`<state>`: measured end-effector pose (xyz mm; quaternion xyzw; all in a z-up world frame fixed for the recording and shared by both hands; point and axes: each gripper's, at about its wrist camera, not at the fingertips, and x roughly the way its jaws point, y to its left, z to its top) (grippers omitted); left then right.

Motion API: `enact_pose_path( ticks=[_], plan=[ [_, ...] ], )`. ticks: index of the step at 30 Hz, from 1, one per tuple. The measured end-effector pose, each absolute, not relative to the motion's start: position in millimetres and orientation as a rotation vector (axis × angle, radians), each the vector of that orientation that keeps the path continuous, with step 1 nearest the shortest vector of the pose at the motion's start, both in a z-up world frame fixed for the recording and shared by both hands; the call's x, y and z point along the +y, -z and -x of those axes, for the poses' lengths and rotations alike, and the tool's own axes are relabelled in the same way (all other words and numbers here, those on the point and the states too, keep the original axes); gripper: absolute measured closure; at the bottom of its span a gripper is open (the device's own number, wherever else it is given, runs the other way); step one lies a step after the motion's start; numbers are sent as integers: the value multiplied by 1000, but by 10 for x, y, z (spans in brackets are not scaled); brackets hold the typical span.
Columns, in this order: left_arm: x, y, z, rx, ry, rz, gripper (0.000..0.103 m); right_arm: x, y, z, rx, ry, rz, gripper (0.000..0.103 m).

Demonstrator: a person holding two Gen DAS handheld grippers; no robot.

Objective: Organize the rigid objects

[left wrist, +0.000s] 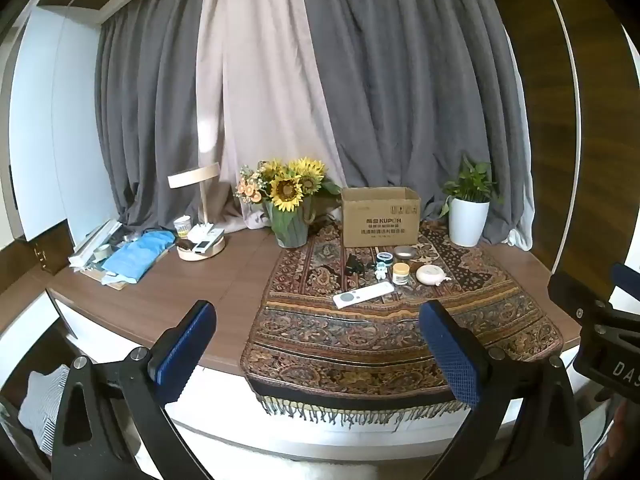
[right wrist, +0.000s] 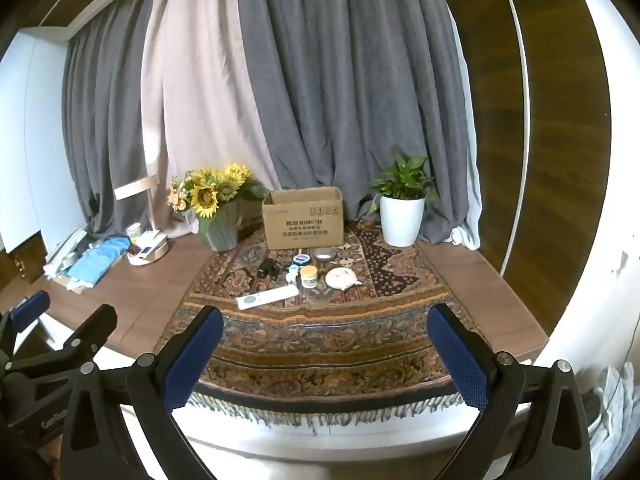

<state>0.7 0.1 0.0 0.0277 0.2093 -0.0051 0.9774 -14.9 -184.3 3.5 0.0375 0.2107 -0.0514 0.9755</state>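
A: Left gripper (left wrist: 316,344), right gripper (right wrist: 324,348): jaws spread, nothing held. White remote (right wrist: 267,298) at 12 o'clock on the rug (right wrist: 320,344).

B: Likely light, stiff, slick (pinch its long sides); cardboard box (right wrist: 304,220) beyond.

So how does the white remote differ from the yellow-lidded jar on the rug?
The remote is long and flat, lying down at a slant; the jar is short, round and stands upright. The remote is all white with a grey round patch near one end; the jar has a yellow lid and a labelled body. The remote lies nearest the claws, the jar further back among the small items. Both rest on the rug, untouched, before the box.
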Motion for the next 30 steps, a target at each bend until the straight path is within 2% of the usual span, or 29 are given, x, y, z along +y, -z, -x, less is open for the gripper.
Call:
enact_pose_path(
  ticks=[30],
  plan=[
    [-142, -183, 29, 416, 39, -58, 0, -1878, -104, 178, 417, 112, -79, 0]
  ],
)
